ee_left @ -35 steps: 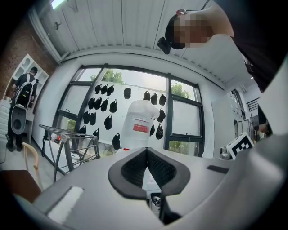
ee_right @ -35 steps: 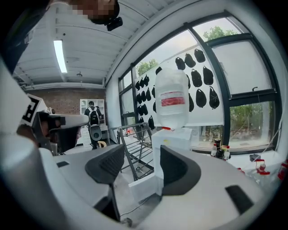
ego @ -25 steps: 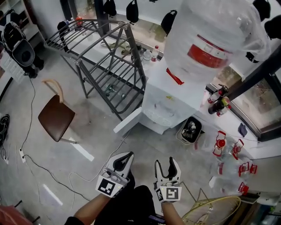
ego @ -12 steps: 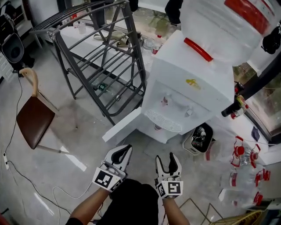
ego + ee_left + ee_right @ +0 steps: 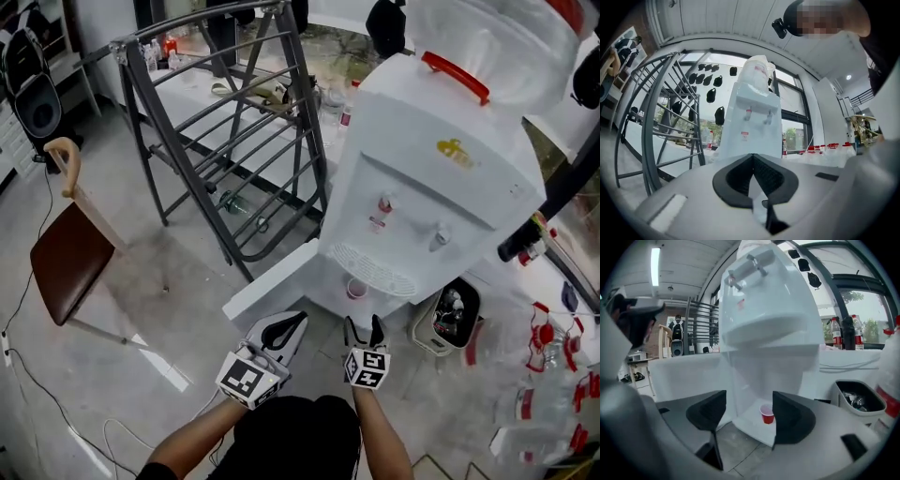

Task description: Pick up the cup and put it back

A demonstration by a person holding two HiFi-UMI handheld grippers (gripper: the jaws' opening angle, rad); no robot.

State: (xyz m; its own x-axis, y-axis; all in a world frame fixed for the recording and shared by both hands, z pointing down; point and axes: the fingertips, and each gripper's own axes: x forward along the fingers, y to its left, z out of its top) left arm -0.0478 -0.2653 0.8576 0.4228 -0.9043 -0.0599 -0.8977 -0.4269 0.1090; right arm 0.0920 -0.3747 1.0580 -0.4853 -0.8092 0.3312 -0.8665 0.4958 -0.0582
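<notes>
A small red cup (image 5: 357, 289) (image 5: 767, 414) stands upright in the open lower compartment of the white water dispenser (image 5: 422, 197), below its two taps. My right gripper (image 5: 364, 326) (image 5: 749, 404) is a short way in front of the cup and points at it. Its jaws are opening, and between them there is only air, with the cup showing farther off. To its left my left gripper (image 5: 291, 325) (image 5: 753, 159) hovers above the floor, its dark pads closed together on nothing.
The dispenser's white door (image 5: 272, 281) swings open toward the left, low over the floor. A grey metal rack (image 5: 234, 141) stands behind it, a brown chair (image 5: 70, 258) at far left. A small bin (image 5: 450, 319) and red-capped bottles (image 5: 553, 337) sit to the right.
The view has closed in on the dispenser, and the red cup in its lower compartment has come into sight. Both grippers have moved forward toward the open door.
</notes>
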